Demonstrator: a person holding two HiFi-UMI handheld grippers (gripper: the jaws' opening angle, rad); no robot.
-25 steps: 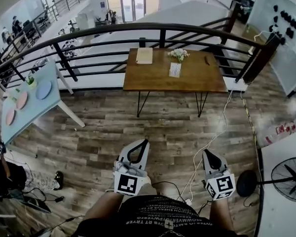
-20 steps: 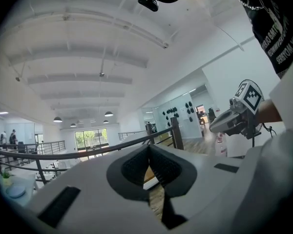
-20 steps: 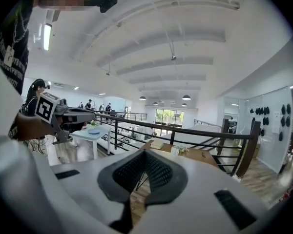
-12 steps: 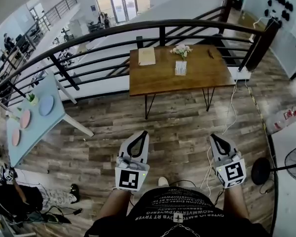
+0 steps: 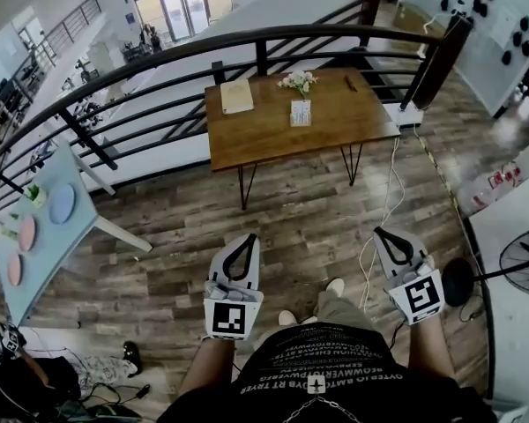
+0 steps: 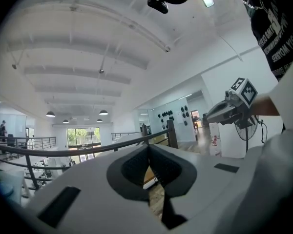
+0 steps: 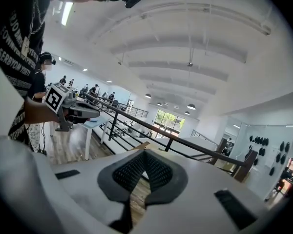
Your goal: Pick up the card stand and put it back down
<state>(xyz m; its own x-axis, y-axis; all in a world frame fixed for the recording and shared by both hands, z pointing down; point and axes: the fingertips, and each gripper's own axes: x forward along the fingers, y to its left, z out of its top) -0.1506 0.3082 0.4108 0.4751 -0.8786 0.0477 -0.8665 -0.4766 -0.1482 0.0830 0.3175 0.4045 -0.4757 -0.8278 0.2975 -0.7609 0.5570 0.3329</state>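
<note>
The card stand [image 5: 301, 113], a small upright white card holder, stands on the wooden table [image 5: 256, 135] far ahead, by a small bunch of flowers [image 5: 298, 81]. My left gripper [image 5: 249, 238] is held low in front of the person's body, shut and empty, and points toward the table. My right gripper [image 5: 381, 233] is held out to the right, also shut with nothing in it. In the left gripper view the jaws' tips [image 6: 147, 148] meet. The right gripper's tips [image 7: 145, 153] also meet. Both grippers are well short of the table, over the wood floor.
A dark curved railing [image 5: 247, 47] runs behind the table. A tan book [image 5: 236, 96] lies on the table's left part. A light blue table [image 5: 48, 236] with coloured plates stands at left. A fan [image 5: 525, 261] and a white cable [image 5: 377, 236] are at right.
The person has walked forward, so the wooden table looks a little nearer and has slid left in the head view. Both grippers have been carried along, still shut and empty.
</note>
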